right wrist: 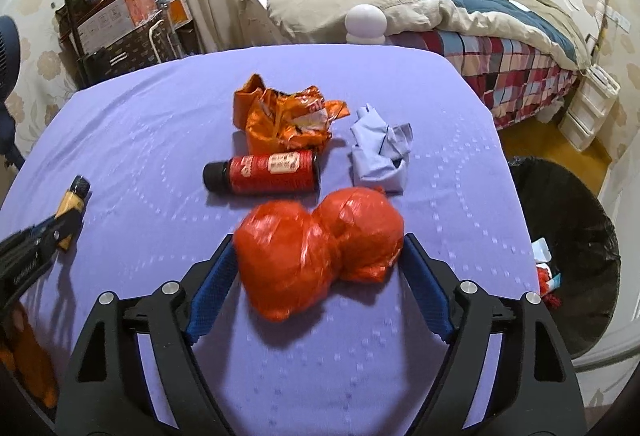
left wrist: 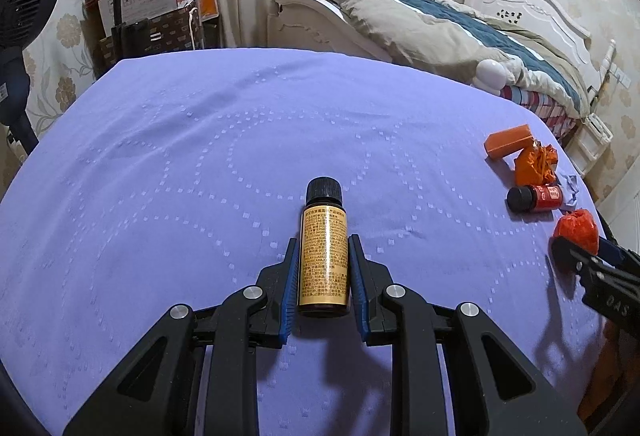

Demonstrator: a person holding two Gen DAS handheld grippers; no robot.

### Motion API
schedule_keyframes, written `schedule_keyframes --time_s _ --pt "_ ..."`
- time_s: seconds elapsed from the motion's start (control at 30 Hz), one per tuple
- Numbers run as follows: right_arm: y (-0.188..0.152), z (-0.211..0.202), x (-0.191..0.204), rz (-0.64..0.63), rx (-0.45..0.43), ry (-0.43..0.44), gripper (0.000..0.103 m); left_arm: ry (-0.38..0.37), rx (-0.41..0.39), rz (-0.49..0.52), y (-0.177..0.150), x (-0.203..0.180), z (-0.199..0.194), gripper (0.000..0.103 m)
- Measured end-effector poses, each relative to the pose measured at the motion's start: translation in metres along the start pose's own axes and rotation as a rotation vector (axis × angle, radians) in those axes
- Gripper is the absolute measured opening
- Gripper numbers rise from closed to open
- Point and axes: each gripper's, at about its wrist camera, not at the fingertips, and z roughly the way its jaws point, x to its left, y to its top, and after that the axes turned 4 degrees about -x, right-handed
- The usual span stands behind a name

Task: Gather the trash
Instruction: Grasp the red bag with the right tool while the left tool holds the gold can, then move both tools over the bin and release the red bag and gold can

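- A small dark bottle [left wrist: 323, 248] with a black ribbed cap and a gold label is clamped between the blue pads of the left gripper [left wrist: 323, 268]; the jaws are closed narrowly on its body, cap pointing away from the camera.
- The gold label is covered in dense small print, too fine to be read.
- The bottle is held above the middle of a table [left wrist: 180, 156] draped in a purple cloth with a dotted pattern.
- The right gripper [right wrist: 318, 264] is spread wide, and a knotted red plastic bag [right wrist: 320, 248] is seen between its blue pads; the pads are not pressed on it, though the left pad is close against it.
- The bag is blurred, and whether it rests on the cloth cannot be told.
- Beyond the bag, a red bottle [right wrist: 264, 172] with a black cap is laid on its side, cap toward the left edge; white lettering is printed on its label, but it cannot be made out.
- A crumpled orange wrapper [right wrist: 288, 116] is found behind the red bottle, nearer the far edge, with a crumpled pale blue paper [right wrist: 380, 152] just beside it on the right.
- An orange box [left wrist: 508, 146] is seen near the right edge in the left wrist view.
- A bin lined with a black bag [right wrist: 568, 236] is placed beyond the right edge of the table, with a few scraps inside.
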Motion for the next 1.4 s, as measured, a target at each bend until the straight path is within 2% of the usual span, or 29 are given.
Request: schedule_keyframes --time_s 0.07,0.13,0.27,0.5,0.7,0.93,1.4 --pt "0.001 0.001 -0.001 0.009 -0.002 -0.008 0.078 -0.002 -0.001 -0.002 0.0 0.001 0.0 0.025" --pt "0.001 0.001 -0.003 0.012 -0.002 -0.015 0.069 -0.001 0.0 -0.002 0.001 0.001 0.001 0.025" --pt "0.0 -0.002 -0.001 -0.001 -0.006 -0.016 0.066 -0.003 0.0 0.004 0.001 0.001 0.001 0.025" --pt "-0.009 -0.013 0.002 -0.017 -0.018 -0.004 0.064 -0.008 -0.005 0.015 0.002 -0.002 0.0 0.025" --pt "-0.015 -0.027 -0.008 -0.01 -0.043 -0.02 0.064 -0.04 -0.01 0.038 -0.004 -0.021 -0.006 0.025" --pt "-0.024 -0.046 -0.04 0.032 -0.066 -0.061 0.065 -0.116 -0.022 0.076 -0.01 -0.062 -0.017 0.025" --pt "-0.027 -0.067 -0.151 0.17 -0.112 -0.233 0.065 -0.268 -0.05 0.228 -0.01 -0.183 -0.025 0.025"
